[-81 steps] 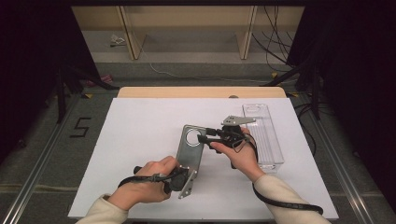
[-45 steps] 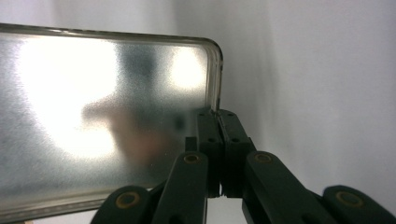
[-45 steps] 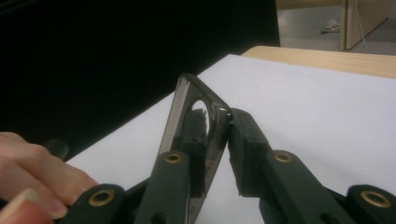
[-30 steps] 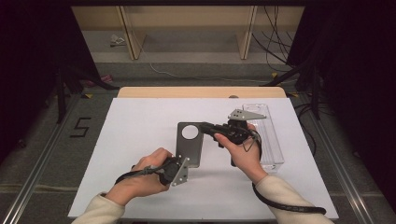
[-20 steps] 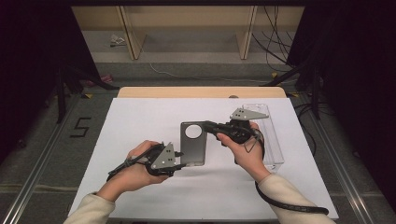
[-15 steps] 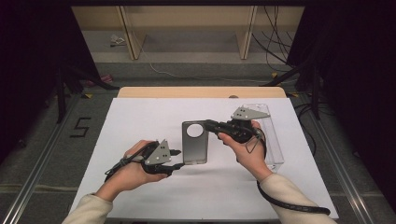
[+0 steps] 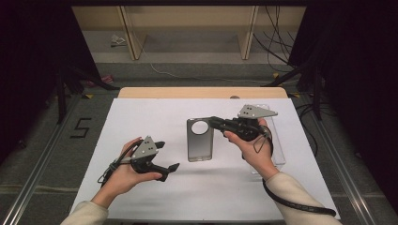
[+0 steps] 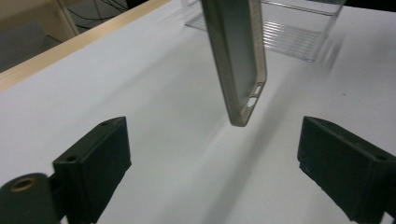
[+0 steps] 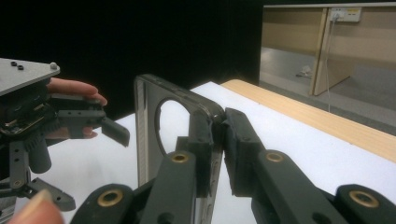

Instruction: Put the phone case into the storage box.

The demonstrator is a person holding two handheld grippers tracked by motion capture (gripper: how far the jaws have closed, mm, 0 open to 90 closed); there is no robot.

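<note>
A grey translucent phone case [image 7: 200, 140] with a round camera hole hangs above the white table, its lower end off the surface [image 8: 236, 60]. My right gripper [image 7: 212, 121] is shut on the case's upper right edge, and the pads pinch the rim [image 9: 219, 126] beside the hole [image 9: 149, 126]. My left gripper [image 7: 168, 155] sits left of the case and apart from it. Its jaws have just been opening and now stand wide [image 8: 219, 158] with nothing between them. That left gripper [image 9: 70, 121] also appears in the right gripper view, beyond the case.
A clear plastic tray [image 7: 277, 150] lies on the table's right side, under and behind the right hand [image 8: 289, 28]. A white mat [image 7: 141, 117] covers the table, with a wooden edge [image 7: 202, 92] at the far side. Dark curtains flank the table.
My left gripper let go of the case's lower end, opened its jaws and drew away to the left. The right gripper kept its hold, and the case swung straighter.
</note>
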